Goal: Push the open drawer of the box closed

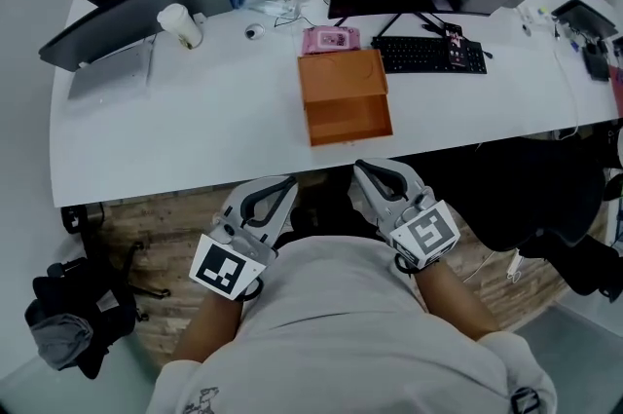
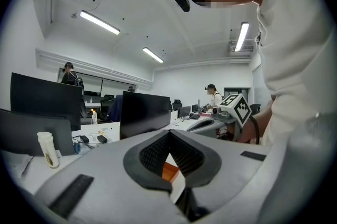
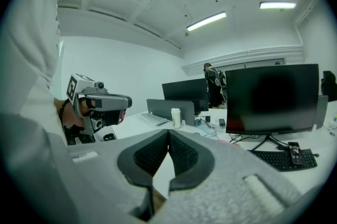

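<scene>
Box [image 1: 341,76] mid-desk [image 1: 195,125]. Drawer [image 1: 348,122] pulled out at box's 6 o'clock, toward person. Left gripper [image 1: 279,191] at drawer's 7 o'clock, just off desk edge; jaws together, nothing between. Right gripper [image 1: 373,174] at drawer's 6 o'clock, near desk edge; jaws together, empty. Neither touches drawer. Keyboard [image 1: 428,55] at box's 2 o'clock.
</scene>
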